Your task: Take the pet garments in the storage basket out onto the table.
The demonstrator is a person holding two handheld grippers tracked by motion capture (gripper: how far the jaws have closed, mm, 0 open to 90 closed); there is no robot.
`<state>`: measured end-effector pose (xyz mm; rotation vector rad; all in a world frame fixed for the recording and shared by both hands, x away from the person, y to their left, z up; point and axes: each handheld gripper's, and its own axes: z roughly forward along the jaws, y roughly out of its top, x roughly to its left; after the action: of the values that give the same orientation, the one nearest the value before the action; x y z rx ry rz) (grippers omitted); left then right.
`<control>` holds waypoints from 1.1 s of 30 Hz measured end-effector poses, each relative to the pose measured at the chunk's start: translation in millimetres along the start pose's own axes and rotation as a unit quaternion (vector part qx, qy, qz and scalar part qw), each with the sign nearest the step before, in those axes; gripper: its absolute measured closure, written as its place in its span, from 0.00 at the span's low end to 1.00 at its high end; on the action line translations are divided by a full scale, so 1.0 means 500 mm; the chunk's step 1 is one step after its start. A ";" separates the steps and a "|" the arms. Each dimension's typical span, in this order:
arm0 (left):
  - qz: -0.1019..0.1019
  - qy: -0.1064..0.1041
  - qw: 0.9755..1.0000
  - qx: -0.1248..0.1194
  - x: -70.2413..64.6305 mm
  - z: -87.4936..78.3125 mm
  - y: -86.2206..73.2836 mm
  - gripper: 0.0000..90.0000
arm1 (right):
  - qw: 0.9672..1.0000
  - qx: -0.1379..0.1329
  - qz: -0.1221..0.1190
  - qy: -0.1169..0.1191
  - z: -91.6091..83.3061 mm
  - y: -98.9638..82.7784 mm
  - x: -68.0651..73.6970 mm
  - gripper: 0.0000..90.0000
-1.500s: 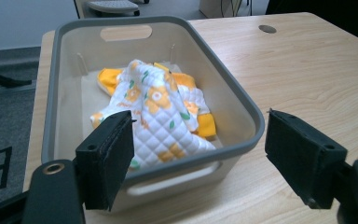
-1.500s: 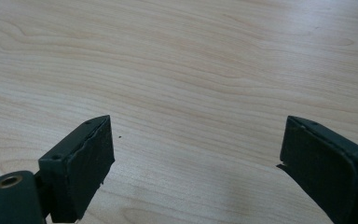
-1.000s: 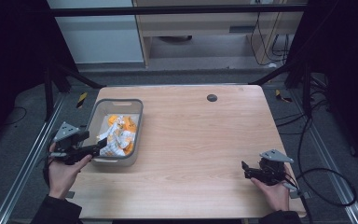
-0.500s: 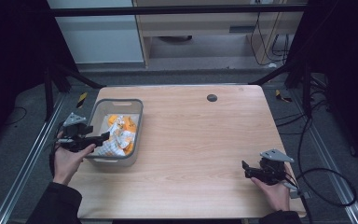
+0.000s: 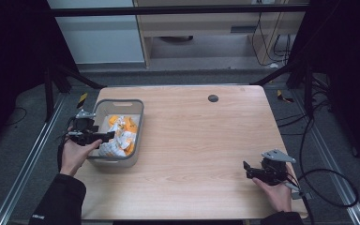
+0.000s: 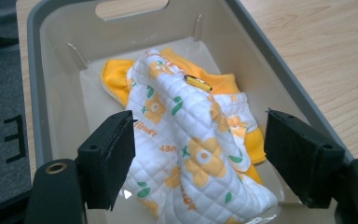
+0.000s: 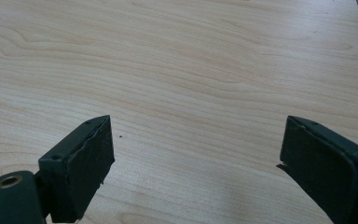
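The step in hand looks like the reach for the cloth point(image 6: 191, 140) in the bin point(image 5: 130, 161): the left claw point(image 6: 200, 154) hangs over the near end of the bin with its jaws spread wide, one on each side of the cloth's raised fold and not yet touching it. The next move, as I judge it, calls for lowering the claw into the bin until both pads flank that fold, then pinching a good thickness of it so the quilted layer does not slip free, and lifting clear of the bin's near wall. The right claw point(image 7: 196, 154), also spread and holding nothing, rests low over the bare bench point(image 5: 197, 131) well away from the bin, towards the opposite near corner. The cloth lies crumpled in the middle of the bin, filling most of its floor: white quilted fabric printed with orange flowers and green leaves, with a plain orange lining or cuff showing at the far side of the bin and a small yellow tag point(image 6: 198, 83) on top. It looks soft and bulky, likely to sag when lifted.
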<state>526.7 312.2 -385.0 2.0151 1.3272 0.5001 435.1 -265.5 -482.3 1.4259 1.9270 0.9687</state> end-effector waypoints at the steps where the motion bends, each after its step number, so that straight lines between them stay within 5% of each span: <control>1: 0.000 0.001 1.000 0.003 0.001 0.003 0.001 0.27 | 1.000 0.001 0.000 0.000 0.000 0.000 0.000 0.11; 17: 0.003 0.003 0.999 0.044 0.003 0.031 0.013 0.28 | 1.000 0.012 -0.005 0.006 0.006 -0.001 0.002 0.11; 33: 0.018 0.003 0.995 0.094 -0.016 0.078 0.018 0.27 | 1.000 0.019 -0.009 0.010 0.010 -0.002 0.003 0.11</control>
<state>554.4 290.3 -405.8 2.1952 1.3899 0.4102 437.8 -263.3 -486.0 1.4225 1.9799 0.9471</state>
